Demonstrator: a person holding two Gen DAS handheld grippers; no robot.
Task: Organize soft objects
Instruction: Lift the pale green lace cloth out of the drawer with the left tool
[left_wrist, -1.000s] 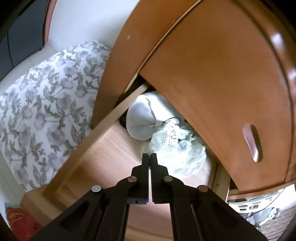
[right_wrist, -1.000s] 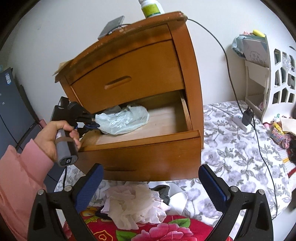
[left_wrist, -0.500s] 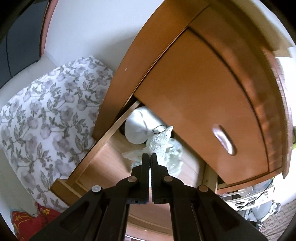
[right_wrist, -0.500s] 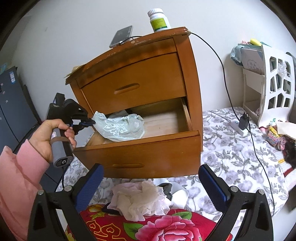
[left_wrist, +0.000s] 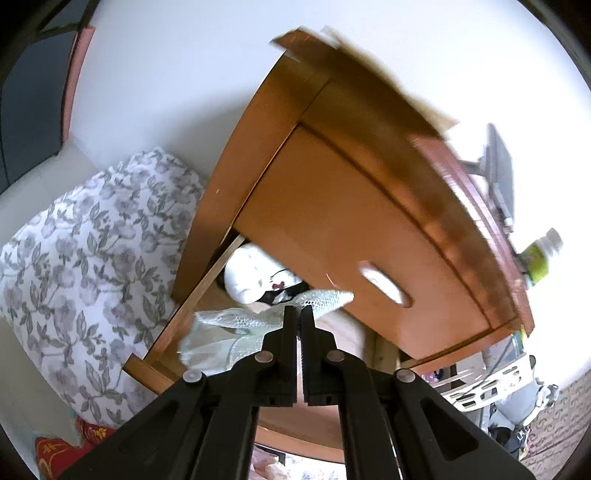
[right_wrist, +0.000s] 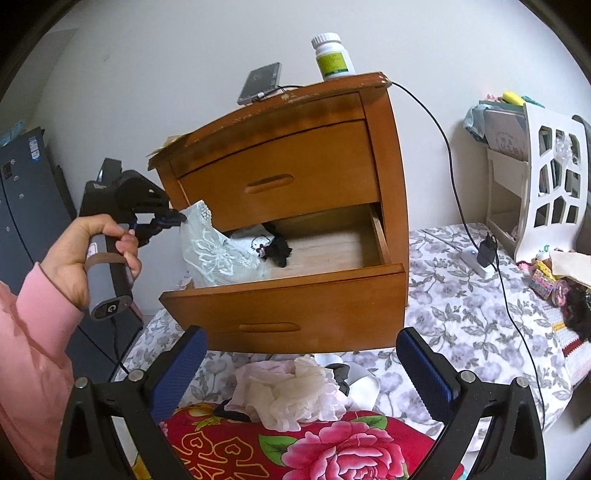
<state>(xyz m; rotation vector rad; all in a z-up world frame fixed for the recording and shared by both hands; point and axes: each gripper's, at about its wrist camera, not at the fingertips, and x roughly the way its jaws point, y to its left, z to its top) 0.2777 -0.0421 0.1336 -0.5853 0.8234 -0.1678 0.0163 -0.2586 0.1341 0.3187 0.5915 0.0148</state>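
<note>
**Lace garment lifted at the open nightstand drawer**

White wall backs a wooden nightstand that stands on a bed covered by a grey floral sheet. Its upper drawer is closed; its lower drawer is pulled out. On the nightstand's top, a white pill bottle stands near the right edge, with a grey phone to its left, a cable plugged into it.

At the drawer's left edge, the left gripper, held by a hand in a pink sleeve, is clenched on the top corner of a pale green lace garment. The garment hangs from that pinch, its lower part draped inside the drawer's left end. In the left wrist view the jaws are pressed together with the lace caught at their tips. Behind the lace, in the drawer's back left part, lie a white padded item and a small black piece of cloth.

The right gripper is released, its blue-padded jaws standing wide apart with nothing between them, low in front of the drawer. Below it, a pile of cream and pink frilly cloth lies on the sheet, partly over a red flowered blanket. A white cut-out shelf stands at the bed's right edge.
</note>
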